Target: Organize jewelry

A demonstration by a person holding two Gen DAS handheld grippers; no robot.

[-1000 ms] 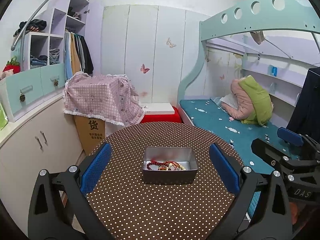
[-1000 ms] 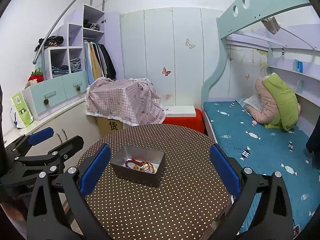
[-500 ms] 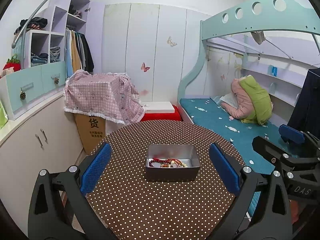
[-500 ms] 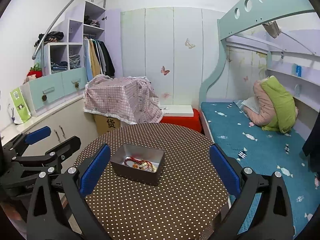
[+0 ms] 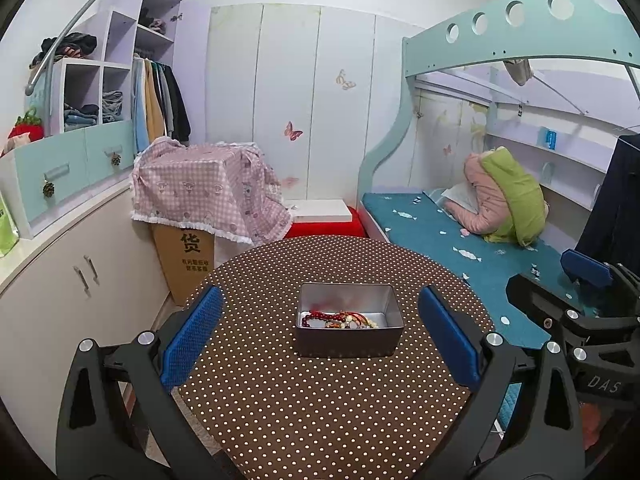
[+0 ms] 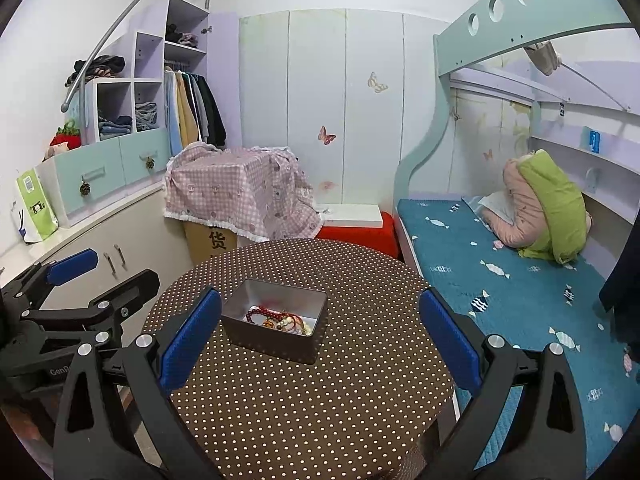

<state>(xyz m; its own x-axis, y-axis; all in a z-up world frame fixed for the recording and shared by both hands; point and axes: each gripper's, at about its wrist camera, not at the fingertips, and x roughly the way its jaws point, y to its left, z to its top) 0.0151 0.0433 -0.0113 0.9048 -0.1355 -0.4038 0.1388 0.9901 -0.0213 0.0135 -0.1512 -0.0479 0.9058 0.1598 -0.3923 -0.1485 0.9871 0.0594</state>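
Note:
A grey metal tin (image 5: 348, 344) stands in the middle of a round table with a brown polka-dot cloth (image 5: 320, 400). Inside it lies a tangle of jewelry (image 5: 340, 318): a dark red bead bracelet, red cord and pale beads. The tin (image 6: 276, 344) and jewelry (image 6: 280, 319) also show in the right wrist view. My left gripper (image 5: 320, 336) is open and empty, held above the table's near side, facing the tin. My right gripper (image 6: 320, 336) is open and empty, to the right of the left one, with the tin ahead and left.
A cardboard box under a pink checked cloth (image 5: 204, 188) stands behind the table. A white cabinet (image 5: 60, 280) runs along the left. A bunk bed with a teal mattress (image 5: 460, 240) is on the right. A red stool (image 5: 324, 226) sits beyond the table.
Both grippers have drawn back and risen slightly from the tin. Both stay open and empty. The tin and jewelry have not moved.

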